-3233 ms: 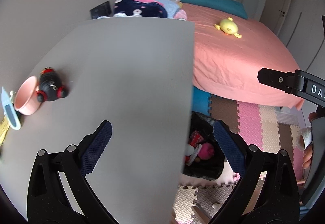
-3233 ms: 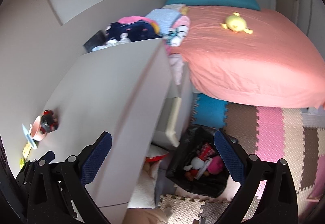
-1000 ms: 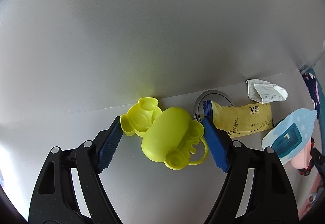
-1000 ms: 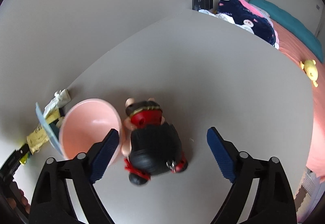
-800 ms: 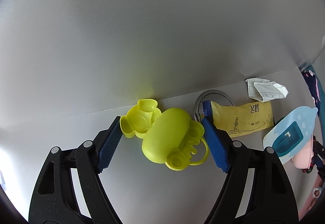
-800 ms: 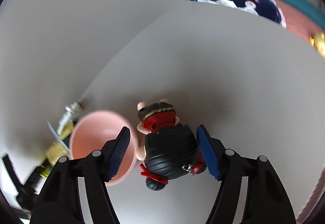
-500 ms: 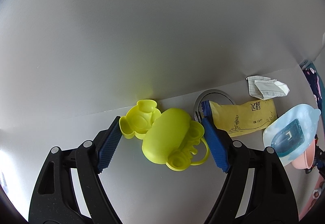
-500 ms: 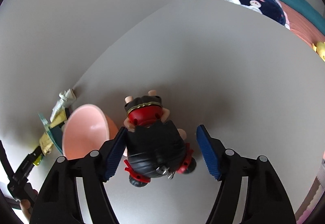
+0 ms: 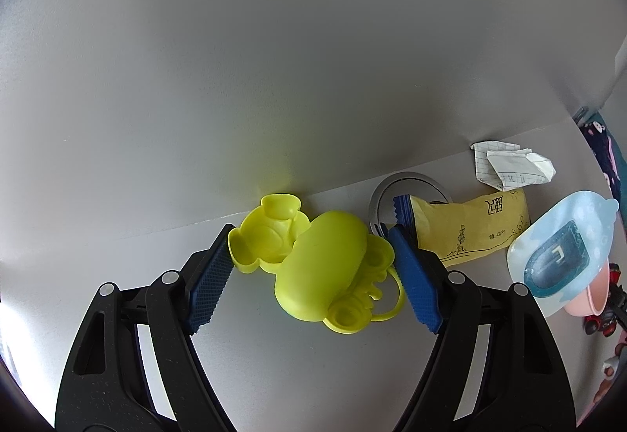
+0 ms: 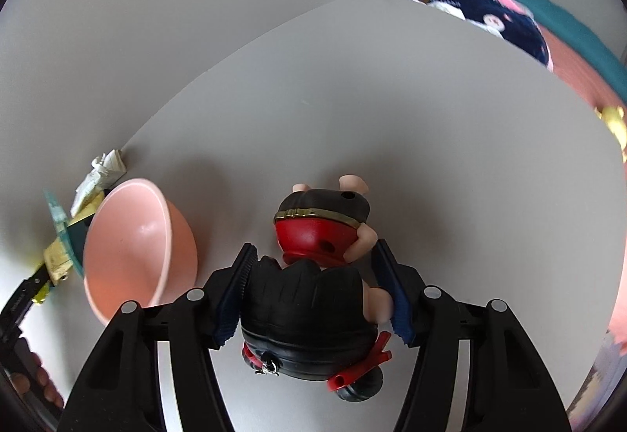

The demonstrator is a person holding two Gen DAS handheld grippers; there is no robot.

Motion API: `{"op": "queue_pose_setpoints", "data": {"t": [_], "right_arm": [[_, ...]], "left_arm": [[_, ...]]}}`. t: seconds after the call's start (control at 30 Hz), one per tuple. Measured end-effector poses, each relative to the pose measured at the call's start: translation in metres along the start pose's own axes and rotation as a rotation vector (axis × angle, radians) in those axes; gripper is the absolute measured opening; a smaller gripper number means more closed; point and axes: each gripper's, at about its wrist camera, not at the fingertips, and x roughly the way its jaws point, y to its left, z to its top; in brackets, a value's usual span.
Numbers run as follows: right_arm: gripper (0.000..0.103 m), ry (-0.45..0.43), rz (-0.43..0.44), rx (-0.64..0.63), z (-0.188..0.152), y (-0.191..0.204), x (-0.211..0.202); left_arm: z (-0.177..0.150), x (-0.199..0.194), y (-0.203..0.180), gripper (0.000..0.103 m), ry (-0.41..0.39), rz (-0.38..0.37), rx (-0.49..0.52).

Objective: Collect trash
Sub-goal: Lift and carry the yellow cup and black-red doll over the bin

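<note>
Grey desk [image 9: 313,373] against a pale wall. Left gripper [image 9: 313,267] is spread wide around a yellow plastic toy [image 9: 321,267], its blue pads [image 9: 415,287] just beside the toy's sides. Right gripper [image 10: 313,295] is clamped on a black-and-red figurine [image 10: 309,318], pads pressing its dark head. Trash lies by the wall: a yellow snack wrapper [image 9: 474,228] and crumpled paper [image 9: 509,169]. Nearby sit a blue package [image 9: 564,252] and pink bowl [image 10: 133,248].
</note>
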Motion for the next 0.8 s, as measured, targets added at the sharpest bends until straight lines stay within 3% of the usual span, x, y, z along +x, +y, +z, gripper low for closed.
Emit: {"op": "queue_pose_setpoints", "data": {"t": [0.4,0.67,0.8], "right_arm": [[0.061,-0.027,0.078,0.038,-0.038,-0.048,-0.053],[0.061,-0.071,0.128,0.069,-0.059,-0.073,-0.083],[0.061,-0.104,0.156,0.103,-0.068,-0.094,-0.106]], "left_arm": [[-0.014,-0.025,0.011,0.076,0.001,-0.06,0.001],[-0.043,-0.072,-0.016,0.076,-0.031,-0.107,0.095],[-0.058,-0.102,-0.048,0.076,-0.052,-0.146,0.154]]}}
